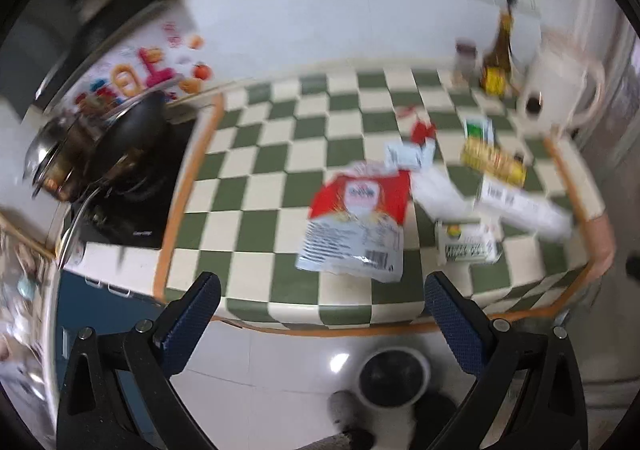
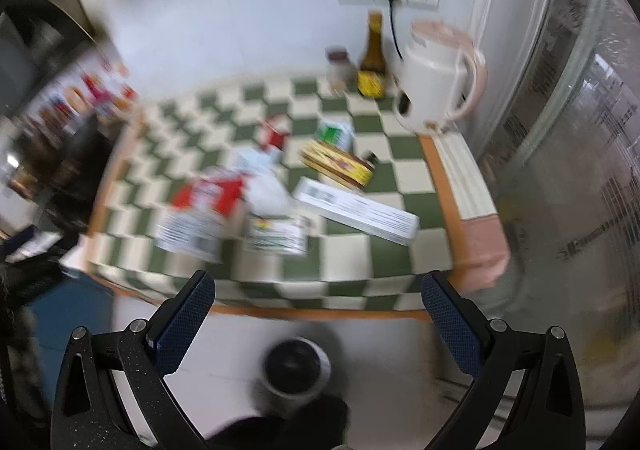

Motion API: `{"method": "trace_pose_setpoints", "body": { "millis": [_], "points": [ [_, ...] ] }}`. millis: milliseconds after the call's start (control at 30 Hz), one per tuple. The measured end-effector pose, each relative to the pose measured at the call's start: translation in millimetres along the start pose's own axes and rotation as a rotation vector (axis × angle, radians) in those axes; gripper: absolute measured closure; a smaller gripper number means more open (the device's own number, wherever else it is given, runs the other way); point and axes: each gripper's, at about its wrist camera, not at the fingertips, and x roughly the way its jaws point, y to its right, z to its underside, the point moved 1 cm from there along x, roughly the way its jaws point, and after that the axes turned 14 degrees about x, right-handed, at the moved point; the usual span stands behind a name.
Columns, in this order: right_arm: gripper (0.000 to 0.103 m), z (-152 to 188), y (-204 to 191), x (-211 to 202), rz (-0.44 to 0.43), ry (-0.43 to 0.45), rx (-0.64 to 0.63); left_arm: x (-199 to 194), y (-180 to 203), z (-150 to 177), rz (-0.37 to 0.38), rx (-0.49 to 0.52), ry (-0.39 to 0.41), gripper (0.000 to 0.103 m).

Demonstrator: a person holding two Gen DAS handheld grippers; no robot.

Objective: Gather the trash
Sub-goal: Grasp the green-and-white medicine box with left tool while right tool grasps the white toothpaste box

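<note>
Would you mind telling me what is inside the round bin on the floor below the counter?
The bin shows only a dark interior, apparently a black liner; no trash is discernible, and its bottom is too dark and blurred to judge.

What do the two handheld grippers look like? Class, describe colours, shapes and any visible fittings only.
The left gripper and the right gripper look alike: matte black angular linkage arms with triangular cut-outs and round silver bolts at the joints. Each finger ends in a flat, dark blue pad with a fine dotted texture. No cables, sleeves or markings show.
</note>
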Motion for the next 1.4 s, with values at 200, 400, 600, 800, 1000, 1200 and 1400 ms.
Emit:
{"method": "trace_pose_setpoints", "body": {
  "millis": [200, 400, 600, 800, 1000, 1200, 1400],
  "points": [
    [0.004, -44, 25, 136, 0.097, -0.162, -0.176, 87, 88, -32, -0.021, 0.297, -0.125, 0.0],
    [0.015, -70, 11, 251, 0.072, -0.292, -0.393, 140, 141, -55, 0.012, 0.495, -0.2, 0.0],
    [0.032, -70, 11, 314, 0.025, -0.453, -0.483, 154, 182, -72, 0.084, 0.722, -0.205, 0.0],
    [0.045, -78, 93, 301, 0.031, -0.465, -0.182, 172, 221, -71, 0.109, 1.022, -0.213, 0.0],
    [0.047, -72, 136, 295, 0.005, -0.468, -0.037, 185, 227, -78, 0.204, 1.059, -0.252, 0.009],
    [0.048, -77, 133, 296, 0.004, -0.465, -0.051, 189, 222, -93, 0.286, 0.922, -0.276, 0.028],
    [0.05, -73, 137, 270, -0.03, -0.445, -0.01, 187, 205, -102, 0.264, 0.718, -0.25, 0.029]
  ]
}}
